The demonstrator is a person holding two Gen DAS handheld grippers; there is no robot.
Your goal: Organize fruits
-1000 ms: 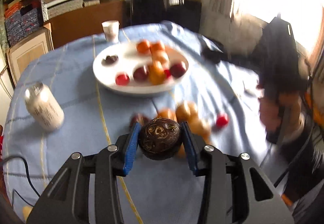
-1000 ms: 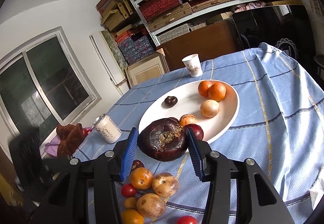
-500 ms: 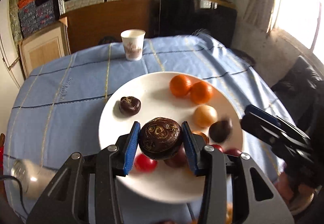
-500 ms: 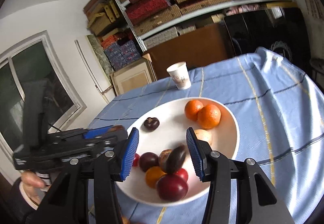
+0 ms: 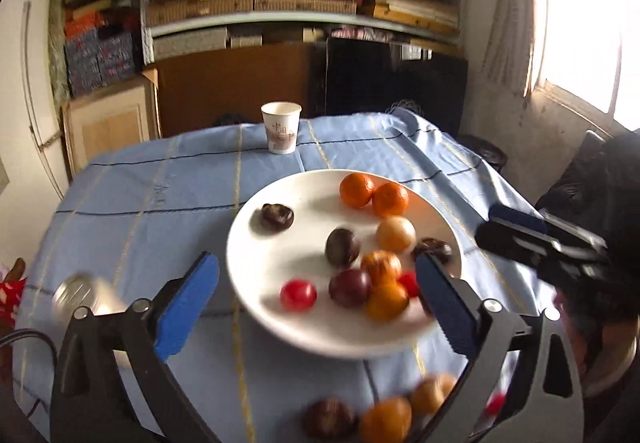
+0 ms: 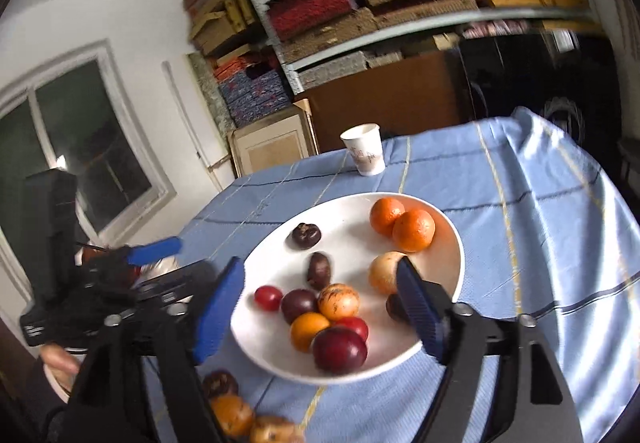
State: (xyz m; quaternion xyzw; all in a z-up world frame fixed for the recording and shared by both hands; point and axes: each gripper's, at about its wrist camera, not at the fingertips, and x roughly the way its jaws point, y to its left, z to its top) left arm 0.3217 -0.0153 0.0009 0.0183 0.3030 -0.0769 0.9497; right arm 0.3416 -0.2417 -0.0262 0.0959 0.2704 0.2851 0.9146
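Fruits: most lie on white plate [image 5: 256, 243] at tabletop [image 5: 160, 195] centre; two oranges [image 6: 402, 223] at far rim, touching. Loose fruit pile [image 5: 384, 415] on blue cloth, near side of plate.
Left gripper [image 5: 316, 307]: fingers opening wide, nothing between them.
Right gripper [image 6: 320, 307]: fingers opening, nothing held.
Paper cup [image 5: 281, 127] upright beyond plate, well apart.
Can [image 5: 80, 295] left of plate, blurred.
Shelves [image 5: 304, 19] behind tabletop.

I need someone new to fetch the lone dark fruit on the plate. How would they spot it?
Find the white plate. On its far-left side, toward the paper cup, lies a dark wrinkled fruit, alone and apart from the clustered fruit.
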